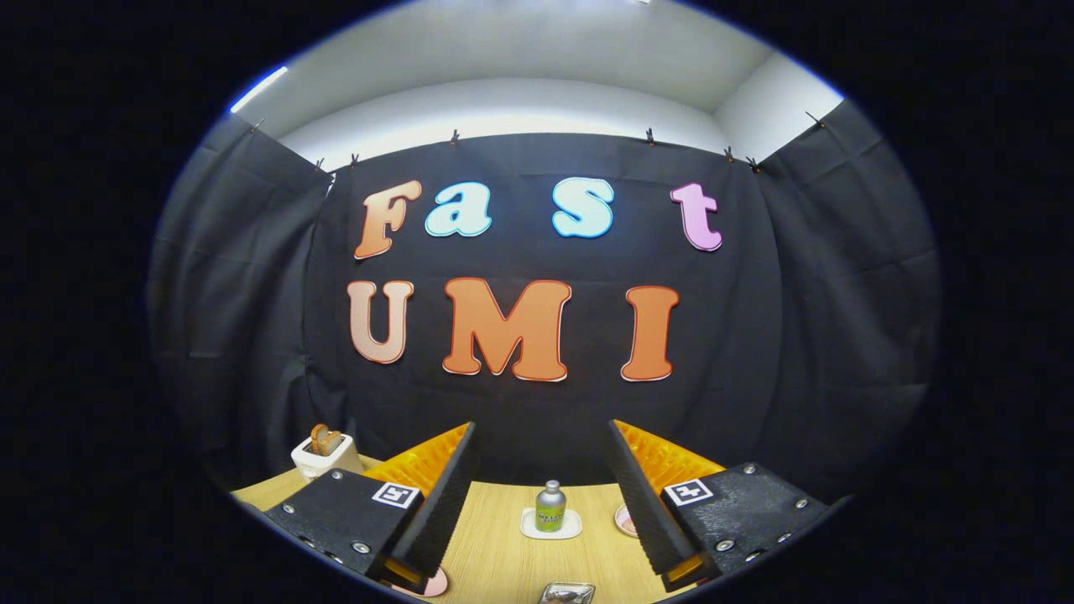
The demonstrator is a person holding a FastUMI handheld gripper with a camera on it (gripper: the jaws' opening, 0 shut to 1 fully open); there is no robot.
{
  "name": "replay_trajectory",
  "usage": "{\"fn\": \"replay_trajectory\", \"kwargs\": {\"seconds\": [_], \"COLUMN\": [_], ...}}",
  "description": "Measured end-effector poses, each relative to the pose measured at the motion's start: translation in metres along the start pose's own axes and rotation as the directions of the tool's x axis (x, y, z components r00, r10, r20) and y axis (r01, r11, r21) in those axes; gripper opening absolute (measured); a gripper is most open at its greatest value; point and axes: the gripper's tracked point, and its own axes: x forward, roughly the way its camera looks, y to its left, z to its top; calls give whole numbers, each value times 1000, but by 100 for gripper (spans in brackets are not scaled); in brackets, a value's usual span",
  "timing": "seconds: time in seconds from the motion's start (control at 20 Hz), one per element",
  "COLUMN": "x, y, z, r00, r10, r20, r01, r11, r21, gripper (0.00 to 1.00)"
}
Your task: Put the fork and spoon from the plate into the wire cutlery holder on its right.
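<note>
My gripper point(541, 436) is held high above the wooden table point(495, 537), its two fingers point(436, 495) spread wide apart with nothing between them. Low between the fingers, at the near rim of the view, a small piece of a shiny metal thing point(567, 594) peeks in; I cannot tell what it is.
A small silver bottle with a green label point(550, 507) stands on a white coaster point(550, 526) on the table beyond the fingers. A white toaster with bread point(325, 453) sits at the far left. Pink dish edges show by the right finger point(625, 520) and the left finger point(432, 583).
</note>
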Motion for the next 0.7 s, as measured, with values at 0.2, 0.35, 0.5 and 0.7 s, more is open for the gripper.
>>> {"fn": "replay_trajectory", "kwargs": {"seconds": [0.2,0.35,0.5,0.7], "x": [-4,-6,-10,-12], "y": [-4,-3,6,9], "z": [17,19,19,15], "r00": [999,997,997,996], "r10": [-5,0,17,27], "r20": [51,73,80,80], "r01": [6,2,-15,-24], "r11": [1000,1000,1000,999], "r21": [-9,-26,-27,-37], "gripper": [91,91,91,92]}}
